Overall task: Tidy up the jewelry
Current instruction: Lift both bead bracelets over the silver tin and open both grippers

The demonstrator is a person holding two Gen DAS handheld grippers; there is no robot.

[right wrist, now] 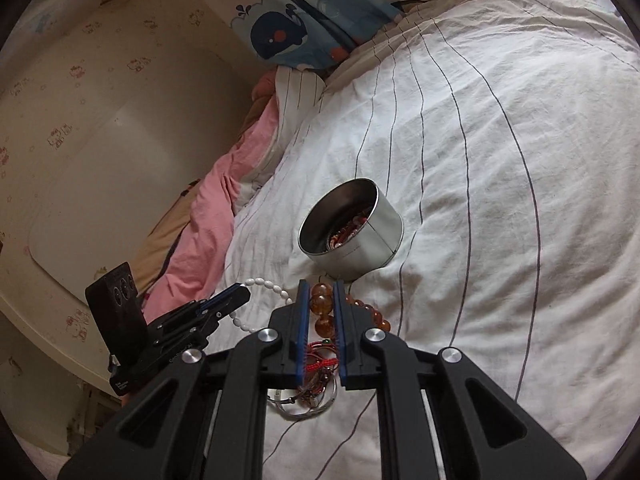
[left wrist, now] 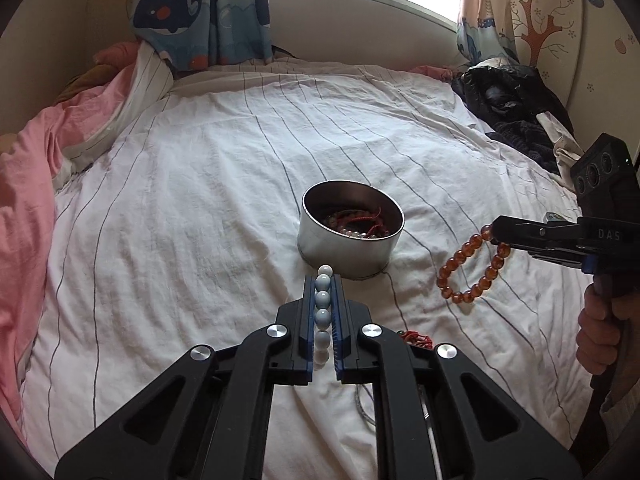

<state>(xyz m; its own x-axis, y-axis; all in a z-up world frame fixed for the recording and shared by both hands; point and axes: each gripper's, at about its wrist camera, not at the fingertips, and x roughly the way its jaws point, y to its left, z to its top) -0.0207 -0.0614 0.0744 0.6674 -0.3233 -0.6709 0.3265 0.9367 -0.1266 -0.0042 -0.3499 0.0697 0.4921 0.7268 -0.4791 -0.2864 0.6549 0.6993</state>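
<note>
Your left gripper (left wrist: 323, 280) pinches the white bead bracelet (left wrist: 323, 312) just short of the round tin (left wrist: 340, 246) on the striped bedsheet (left wrist: 200, 200). Your right gripper (right wrist: 319, 285) clamps the amber bead bracelet (right wrist: 322, 314) beside the tin. The tin holds red cord and beads, tangled. A pile of loose jewelry (right wrist: 308, 388) sits half hidden under the right fingers.

White bead bracelet (left wrist: 323, 312) in left claw (left wrist: 323, 280), amber bracelet (left wrist: 474, 266) in right claw (left wrist: 496, 236), near tin (left wrist: 344, 252).

Left claw (left wrist: 323, 280) clamped on white bead bracelet (left wrist: 323, 312), right claw (right wrist: 319, 292) clamped on amber bead bracelet (right wrist: 322, 312), both held above the bed.
</note>
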